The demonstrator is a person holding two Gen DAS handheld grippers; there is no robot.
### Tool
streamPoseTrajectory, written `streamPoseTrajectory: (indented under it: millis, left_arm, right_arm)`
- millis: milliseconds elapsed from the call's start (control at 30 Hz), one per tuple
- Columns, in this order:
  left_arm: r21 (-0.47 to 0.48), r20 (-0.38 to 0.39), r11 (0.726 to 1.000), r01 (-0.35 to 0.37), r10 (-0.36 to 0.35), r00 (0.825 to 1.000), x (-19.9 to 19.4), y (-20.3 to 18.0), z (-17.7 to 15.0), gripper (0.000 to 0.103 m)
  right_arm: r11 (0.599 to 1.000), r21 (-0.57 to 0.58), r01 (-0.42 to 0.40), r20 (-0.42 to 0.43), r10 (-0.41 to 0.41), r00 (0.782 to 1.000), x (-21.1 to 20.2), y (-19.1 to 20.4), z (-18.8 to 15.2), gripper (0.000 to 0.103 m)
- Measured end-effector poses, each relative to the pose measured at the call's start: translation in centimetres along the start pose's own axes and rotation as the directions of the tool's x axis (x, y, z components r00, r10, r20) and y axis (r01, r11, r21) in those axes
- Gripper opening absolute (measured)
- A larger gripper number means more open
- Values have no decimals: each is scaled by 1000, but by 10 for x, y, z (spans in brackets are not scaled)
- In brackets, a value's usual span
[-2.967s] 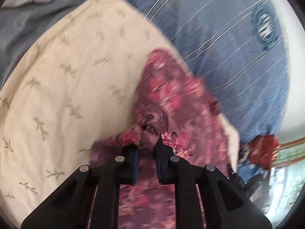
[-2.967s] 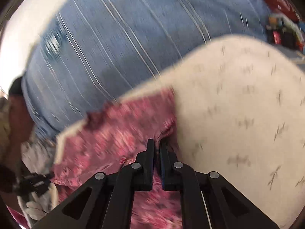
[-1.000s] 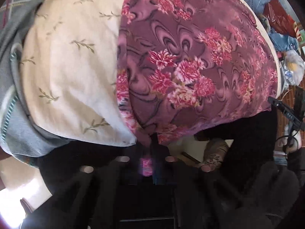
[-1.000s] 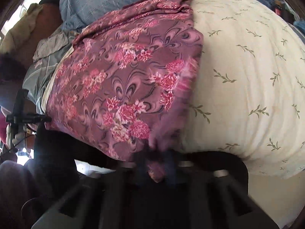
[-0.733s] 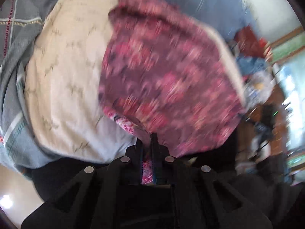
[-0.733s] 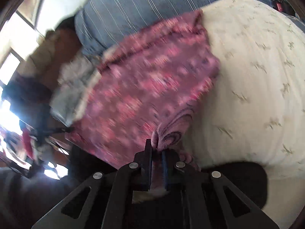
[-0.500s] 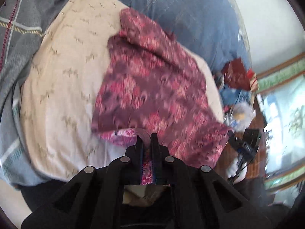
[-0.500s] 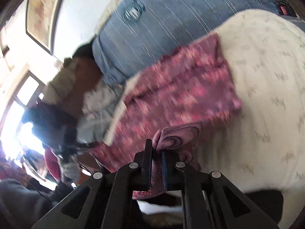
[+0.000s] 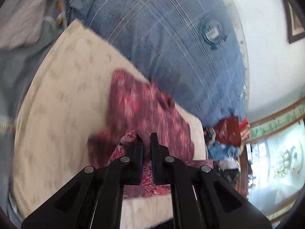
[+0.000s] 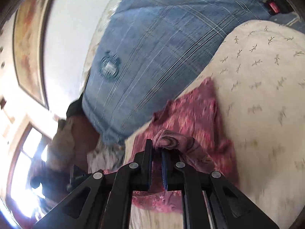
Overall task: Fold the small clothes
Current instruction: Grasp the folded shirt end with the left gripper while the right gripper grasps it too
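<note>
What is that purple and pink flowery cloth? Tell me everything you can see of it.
The flowery cloth is a small, thin, soft garment, purple with pink blossoms and swirls. Most of it lies spread on the cream leaf-print cover, its far edge near the blue striped blanket. Its near edge is lifted: the left gripper and the right gripper each pinch a corner, curling it over the rest. The pictures are blurred, so seams are unclear.

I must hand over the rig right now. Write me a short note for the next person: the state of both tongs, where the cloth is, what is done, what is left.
Left tongs: shut on a near edge of the floral garment.
Right tongs: shut on the other near edge.
Garment: on the cream sheet, in front of the blue cushion; near edge lifted over the rest.
Done: both edges gripped and raised.
Left: probably lay the edge over the far part, release, smooth.
</note>
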State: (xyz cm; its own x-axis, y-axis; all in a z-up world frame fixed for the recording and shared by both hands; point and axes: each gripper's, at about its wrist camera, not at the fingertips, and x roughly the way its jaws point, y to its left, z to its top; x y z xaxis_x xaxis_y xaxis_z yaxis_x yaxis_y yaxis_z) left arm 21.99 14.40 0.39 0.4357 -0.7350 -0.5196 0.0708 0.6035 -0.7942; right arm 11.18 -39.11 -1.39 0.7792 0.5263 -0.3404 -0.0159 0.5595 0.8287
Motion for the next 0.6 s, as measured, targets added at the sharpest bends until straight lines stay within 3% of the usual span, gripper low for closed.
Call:
streamPoseTrajectory:
  millis: [100,200,300,400,500,600]
  left_arm:
    - [-37,-15,998,-56,55,998,34,3,26,4]
    - [-91,-76,990,-107,100,992,69,15,43,4]
    - [-118,-70,990,-81,73,995,78,20,60,5]
    - [-178,-41,982,-61,55,998,83,26,82,4]
    - [-236,-52,966,-102,93,994,92,39,97,5]
    - [-246,-47,963,-111,102,994,84,48,99,18]
  right_arm:
    - [998,57,41,6,-42,999,26,-19,20,8]
    - [986,123,112,-46,-107,993,52,-41,28,9]
    - [990,126,68,-50,-62,997,57,-45,34,9]
    - [982,186,13,22,-18,1000,58,-52,53,13]
    - [947,318,40,69,-65,995,64,-75,69,14]
    - [934,351,71,78,-105,991,64,-83,74,14]
